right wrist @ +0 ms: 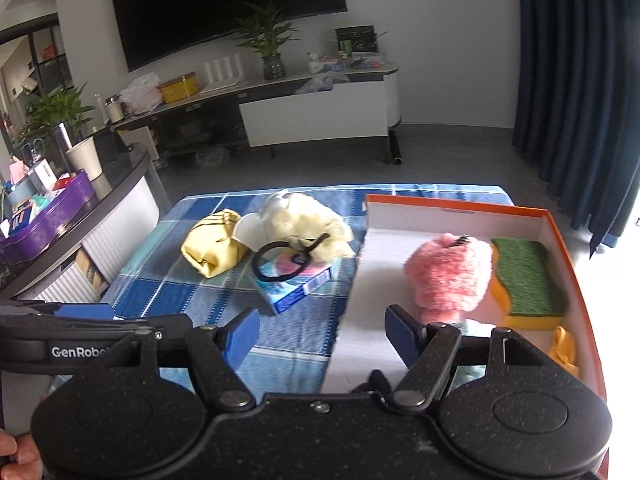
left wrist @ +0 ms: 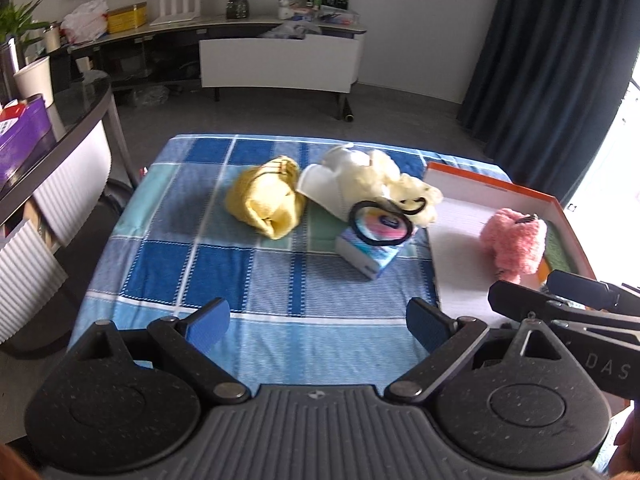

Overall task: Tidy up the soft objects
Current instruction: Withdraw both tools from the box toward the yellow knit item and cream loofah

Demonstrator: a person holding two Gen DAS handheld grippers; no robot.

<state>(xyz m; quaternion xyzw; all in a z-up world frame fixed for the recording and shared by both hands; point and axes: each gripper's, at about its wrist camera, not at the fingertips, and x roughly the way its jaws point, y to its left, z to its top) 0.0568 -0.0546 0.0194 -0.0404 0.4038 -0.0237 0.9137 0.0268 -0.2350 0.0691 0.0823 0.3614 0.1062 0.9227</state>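
left gripper (left wrist: 318,322) jaws spread, empty | right gripper (right wrist: 322,332) spread, empty, at box (right wrist: 560,216) edge | pink plush (right wrist: 450,274), sponge (right wrist: 528,278) boxed | yellow cloth (left wrist: 266,202), cream plush (left wrist: 394,182), hair tie (left wrist: 380,224) probably await on blanket (left wrist: 180,264)

plush toy (right wrist: 450,276) in box (right wrist: 452,205), sponge (right wrist: 528,280) right; hair tie (right wrist: 284,262) on tissue pack (right wrist: 296,288).
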